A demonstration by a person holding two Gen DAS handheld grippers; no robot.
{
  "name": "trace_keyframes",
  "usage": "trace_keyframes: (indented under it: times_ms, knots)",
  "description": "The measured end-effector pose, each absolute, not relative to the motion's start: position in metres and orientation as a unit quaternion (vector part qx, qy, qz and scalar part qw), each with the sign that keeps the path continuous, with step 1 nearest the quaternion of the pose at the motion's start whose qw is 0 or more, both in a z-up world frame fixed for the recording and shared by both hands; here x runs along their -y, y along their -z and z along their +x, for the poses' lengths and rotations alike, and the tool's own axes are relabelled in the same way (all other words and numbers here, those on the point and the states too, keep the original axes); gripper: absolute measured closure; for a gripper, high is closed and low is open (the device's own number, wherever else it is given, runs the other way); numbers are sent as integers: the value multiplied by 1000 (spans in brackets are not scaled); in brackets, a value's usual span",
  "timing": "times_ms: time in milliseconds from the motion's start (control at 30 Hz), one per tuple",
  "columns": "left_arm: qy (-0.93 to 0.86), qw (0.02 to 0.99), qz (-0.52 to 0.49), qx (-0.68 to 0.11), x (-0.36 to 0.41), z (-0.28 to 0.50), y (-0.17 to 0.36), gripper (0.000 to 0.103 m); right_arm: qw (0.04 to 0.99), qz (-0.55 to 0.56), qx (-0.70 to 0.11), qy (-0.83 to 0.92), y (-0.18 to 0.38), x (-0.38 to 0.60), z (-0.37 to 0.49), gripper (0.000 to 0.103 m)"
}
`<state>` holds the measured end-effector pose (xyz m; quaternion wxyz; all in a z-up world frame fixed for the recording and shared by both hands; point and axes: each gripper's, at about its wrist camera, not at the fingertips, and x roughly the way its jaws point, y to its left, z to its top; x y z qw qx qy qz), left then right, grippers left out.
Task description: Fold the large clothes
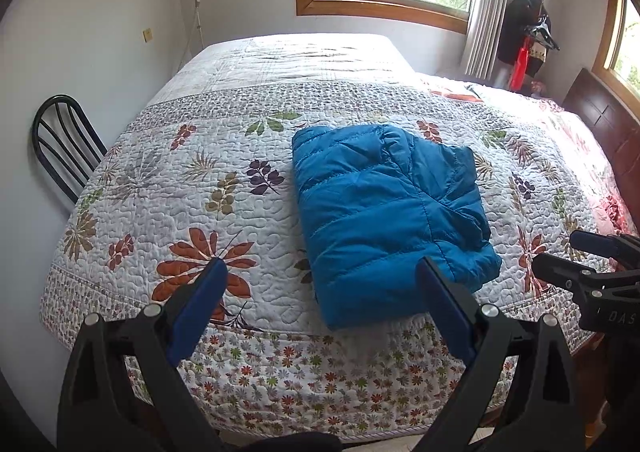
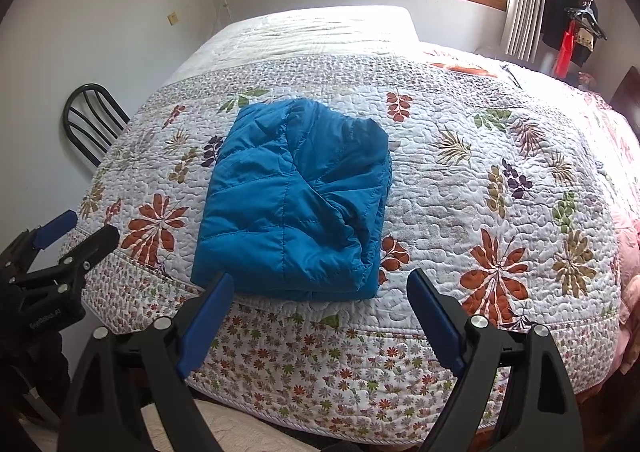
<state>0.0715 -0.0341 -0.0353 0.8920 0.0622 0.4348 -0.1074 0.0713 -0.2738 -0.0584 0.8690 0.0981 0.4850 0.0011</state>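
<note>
A folded blue quilted puffer jacket point(image 1: 384, 220) lies on my bed's white floral quilt point(image 1: 224, 188) near its front edge. My left gripper point(image 1: 320, 272) and right gripper point(image 2: 320, 284) hover apart, jaws spread wide, empty. Partly readable lettering "DAS" marks the right gripper's body.

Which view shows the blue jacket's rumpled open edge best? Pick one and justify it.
The right wrist view: the blue jacket sits central, its creased right edge facing the camera, clear of both fingers. In the left wrist view the jacket lies right of centre, and one finger overlaps its near corner.
</note>
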Motion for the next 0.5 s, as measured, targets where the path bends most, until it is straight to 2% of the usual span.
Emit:
trace_keyframes:
  times_ms: [500]
  knots:
    - [109,892,62,-434,35,72,36,9,870,95,-484,-3,57,275,73,15]
